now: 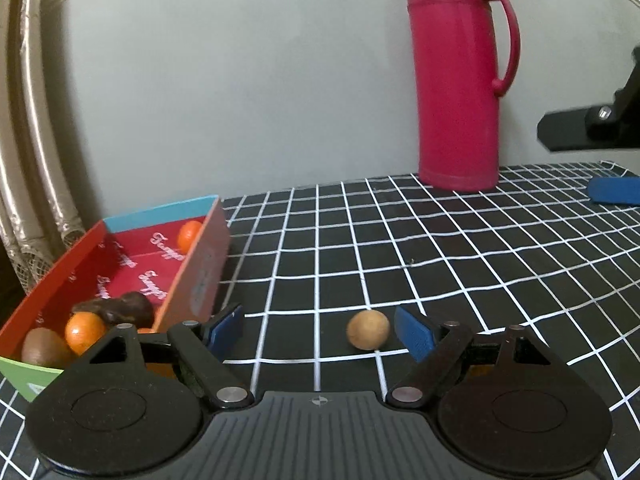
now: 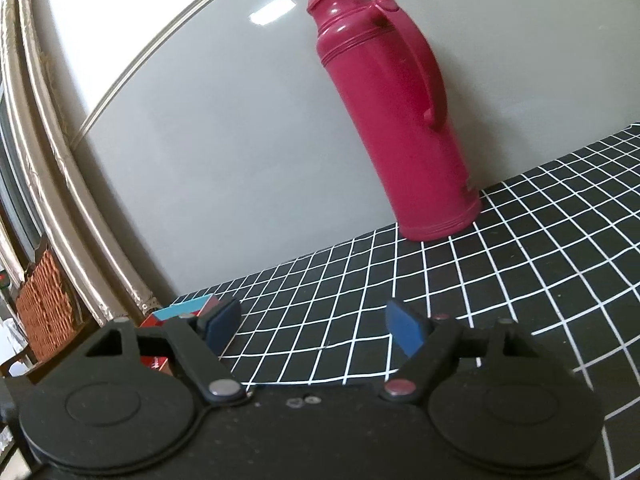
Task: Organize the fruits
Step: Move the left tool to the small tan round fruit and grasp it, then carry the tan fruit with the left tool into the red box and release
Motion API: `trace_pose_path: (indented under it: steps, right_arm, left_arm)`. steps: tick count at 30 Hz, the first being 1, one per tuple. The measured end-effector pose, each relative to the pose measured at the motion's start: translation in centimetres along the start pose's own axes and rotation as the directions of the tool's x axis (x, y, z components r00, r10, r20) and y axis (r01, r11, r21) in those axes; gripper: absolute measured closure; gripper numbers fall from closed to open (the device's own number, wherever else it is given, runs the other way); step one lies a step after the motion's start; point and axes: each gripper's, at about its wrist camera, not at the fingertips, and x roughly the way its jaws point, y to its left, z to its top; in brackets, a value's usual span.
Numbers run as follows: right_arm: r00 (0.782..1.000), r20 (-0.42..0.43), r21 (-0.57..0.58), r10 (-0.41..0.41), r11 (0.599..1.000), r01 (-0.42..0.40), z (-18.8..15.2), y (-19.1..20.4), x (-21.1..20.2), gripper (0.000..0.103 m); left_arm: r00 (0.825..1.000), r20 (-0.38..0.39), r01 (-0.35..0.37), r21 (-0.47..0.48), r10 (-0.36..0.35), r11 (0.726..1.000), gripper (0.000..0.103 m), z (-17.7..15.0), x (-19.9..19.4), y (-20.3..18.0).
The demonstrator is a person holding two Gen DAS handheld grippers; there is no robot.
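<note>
A small tan round fruit (image 1: 367, 329) lies on the black checked tablecloth (image 1: 440, 260), between the blue pads of my left gripper (image 1: 319, 329) and close to the right pad; the jaws stand open and do not touch it. To the left a red cardboard box (image 1: 120, 268) holds two oranges (image 1: 85, 331), a brown kiwi (image 1: 42, 347) and a dark wrinkled fruit (image 1: 128, 307). My right gripper (image 2: 312, 326) hovers open and empty over the cloth; a corner of the box (image 2: 188, 308) shows behind its left finger. Its fingertips (image 1: 614, 191) also show at the far right of the left wrist view.
A tall pink thermos flask (image 1: 456, 80) with a handle stands at the back of the table against the pale wall (image 1: 240, 100); the same flask (image 2: 392, 120) fills the middle of the right wrist view. A curtain (image 1: 24, 140) and a wicker chair (image 2: 44, 300) are at the left.
</note>
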Motion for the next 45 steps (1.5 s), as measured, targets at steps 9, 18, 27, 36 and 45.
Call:
trace_pose_path:
  steps: [9, 18, 27, 36, 45]
  right_arm:
    - [1.000, 0.006, -0.004, -0.006, 1.000, 0.006, 0.1, -0.9, -1.1, 0.022]
    - [1.000, 0.016, 0.005, -0.005, 1.000, 0.005, 0.2, -1.1, -1.7, 0.021]
    - [1.000, 0.002, -0.013, 0.005, 1.000, -0.005, 0.1, -0.6, -1.2, 0.021]
    - [1.000, -0.017, -0.028, 0.025, 0.999, -0.025, -0.4, 0.5, -0.3, 0.021]
    - [0.997, -0.064, -0.086, 0.041, 0.995, -0.046, -1.6, 2.4, 1.1, 0.021]
  left_arm:
    - [0.999, -0.039, 0.033, -0.008, -0.034, 0.999, 0.044, 0.0, 1.7, -1.2]
    - [0.995, -0.082, 0.051, -0.037, -0.054, 0.998, 0.077, -0.2, 2.5, -1.2]
    - [0.998, -0.046, 0.048, -0.038, -0.050, 0.998, 0.077, 0.1, 1.6, -0.9]
    - [0.999, 0.037, -0.001, -0.123, 0.006, 0.992, 0.077, 1.3, -0.5, 3.0]
    - [0.991, 0.058, -0.108, -0.231, 0.124, 0.967, 0.077, 1.5, -1.4, 8.4]
